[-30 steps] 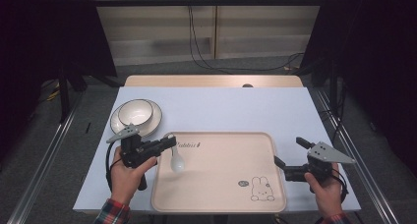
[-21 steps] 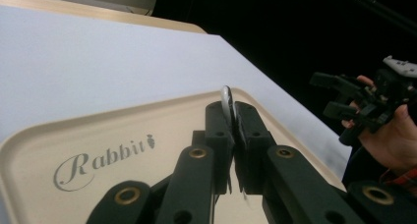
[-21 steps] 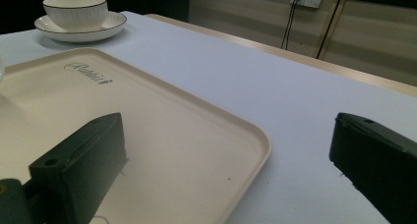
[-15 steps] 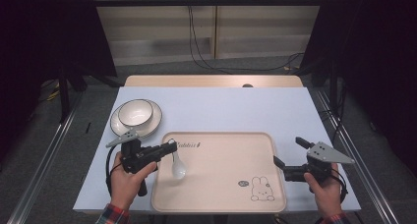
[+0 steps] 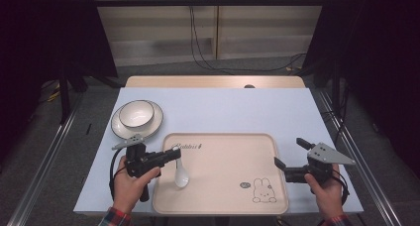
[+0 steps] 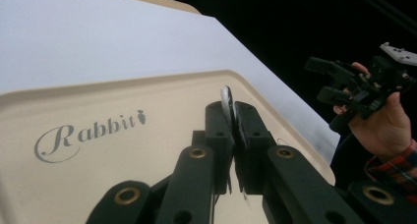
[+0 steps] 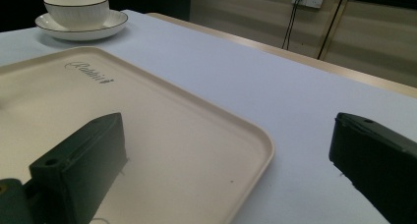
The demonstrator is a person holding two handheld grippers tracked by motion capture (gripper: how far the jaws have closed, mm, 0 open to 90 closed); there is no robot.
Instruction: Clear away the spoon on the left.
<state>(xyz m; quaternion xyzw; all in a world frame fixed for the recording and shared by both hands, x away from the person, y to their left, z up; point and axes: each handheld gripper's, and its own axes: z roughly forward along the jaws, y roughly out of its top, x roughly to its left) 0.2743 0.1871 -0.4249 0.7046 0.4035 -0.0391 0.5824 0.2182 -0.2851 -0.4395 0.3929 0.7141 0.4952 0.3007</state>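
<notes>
Here the spoon (image 5: 181, 174) hangs bowl-down from left tongs (image 5: 174, 154).

The black two-jaw left gripper (image 5: 171, 155) has a blocky body, a downward grip handle and a grey three-cornered plate on top; a black cable loops from its rear. In the left gripper view its linkage arms carry brass-coloured ringed pivots and small dark screw holes. The matching black right gripper (image 5: 289, 153) bears a larger grey three-cornered plate with small holes. Both of the person's wrists show red-and-dark plaid sleeve cuffs (image 5: 115, 218).
</notes>
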